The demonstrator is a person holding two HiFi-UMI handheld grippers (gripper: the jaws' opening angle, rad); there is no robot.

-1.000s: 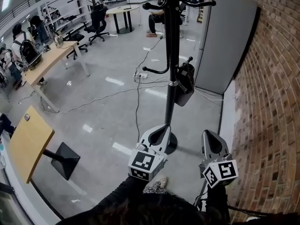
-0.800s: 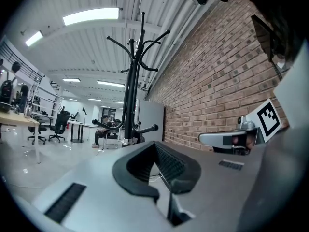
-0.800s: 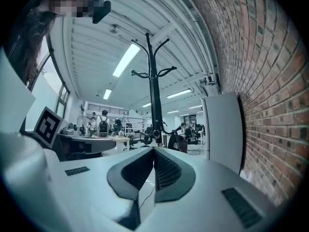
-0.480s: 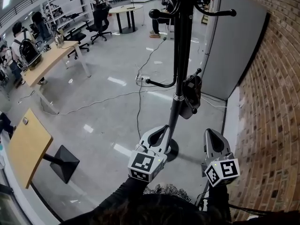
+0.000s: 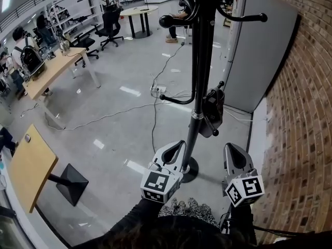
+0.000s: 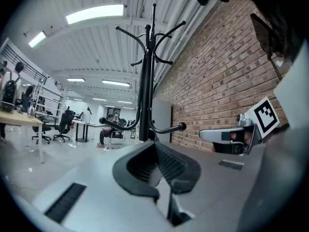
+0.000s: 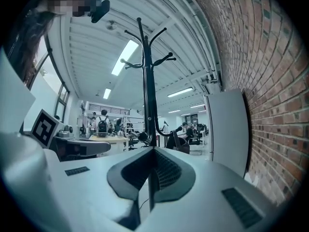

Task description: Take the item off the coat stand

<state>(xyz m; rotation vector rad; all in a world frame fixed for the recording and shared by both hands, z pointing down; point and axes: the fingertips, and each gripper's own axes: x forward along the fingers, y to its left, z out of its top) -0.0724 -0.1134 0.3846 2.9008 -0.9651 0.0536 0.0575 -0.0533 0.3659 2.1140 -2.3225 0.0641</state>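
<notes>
A tall black coat stand (image 5: 199,61) rises in front of me, its round base (image 5: 190,168) on the grey floor. A small black bag (image 5: 213,111) hangs from a low hook on the pole's right side; it also shows beside the pole in the right gripper view (image 7: 181,144). My left gripper (image 5: 176,145) is held low just left of the pole, shut and empty. To the right of the base, my right gripper (image 5: 232,147) is also shut with nothing in it. Both point up at the stand (image 6: 147,81) (image 7: 147,81) and are well below the bag.
A brick wall (image 5: 306,113) runs along the right, with a grey cabinet (image 5: 259,51) behind the stand. Cables and a power strip (image 5: 158,91) lie on the floor beyond. Wooden tables (image 5: 44,74) (image 5: 31,162), office chairs and people are off to the left.
The view has drawn nearer to the stand, so pole and bag sit further right and larger. Both grippers stay shut, in nearly the same place.
</notes>
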